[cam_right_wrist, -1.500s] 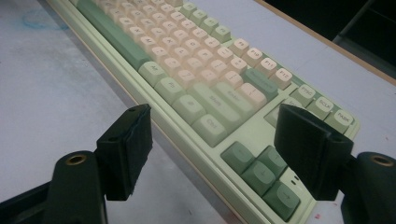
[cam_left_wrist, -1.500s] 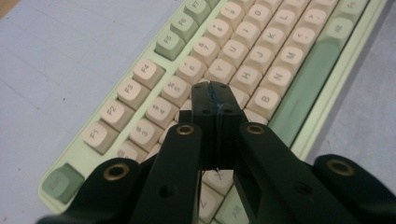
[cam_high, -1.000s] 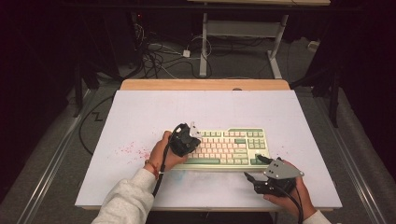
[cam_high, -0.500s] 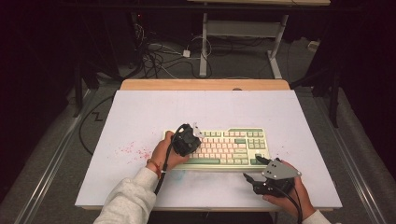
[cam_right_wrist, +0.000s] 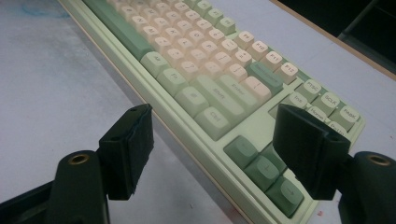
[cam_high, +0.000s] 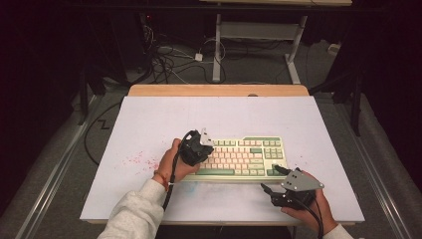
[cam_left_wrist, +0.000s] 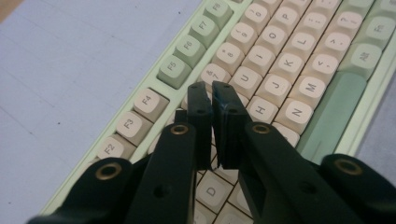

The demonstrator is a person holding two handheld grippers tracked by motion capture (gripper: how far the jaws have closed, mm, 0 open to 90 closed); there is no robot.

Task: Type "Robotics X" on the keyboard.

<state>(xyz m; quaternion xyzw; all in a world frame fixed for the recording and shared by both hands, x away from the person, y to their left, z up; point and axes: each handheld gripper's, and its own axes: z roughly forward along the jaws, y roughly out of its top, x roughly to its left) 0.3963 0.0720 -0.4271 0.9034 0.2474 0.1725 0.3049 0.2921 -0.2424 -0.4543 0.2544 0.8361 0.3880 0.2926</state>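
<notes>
— So, what does the surface look like?

— Pale and matte: a white tabletop [cam_high: 149, 129] with a strip of bare wood along its far edge. Faint reddish speckles [cam_high: 139, 160] mark it near the person's left hand. A mint-green and cream keyboard [cam_high: 249, 152] lies flat on it, toward the near edge, right of centre.

— And the room around it?

— Dark. Behind the tabletop, tangled cables [cam_high: 169, 59] lie on a grey floor, beside the white legs of another desk [cam_high: 254, 35].

— Where are the hands?

— Both come in from the bottom of the high view. The left hand-held gripper [cam_high: 200, 145] hangs over the left end of the keyboard. In the left gripper view its jaws are drawn almost together, a thin slit between them, tips [cam_left_wrist: 211, 95] just above the letter keys near G and H. Whether they touch a key, I cannot tell.

— And the right one?

— The right hand-held gripper [cam_high: 275, 179] sits low at the keyboard's near right corner. Its jaws stand wide apart, holding nothing; between them the right gripper view shows the arrow keys [cam_right_wrist: 264, 168].
</notes>
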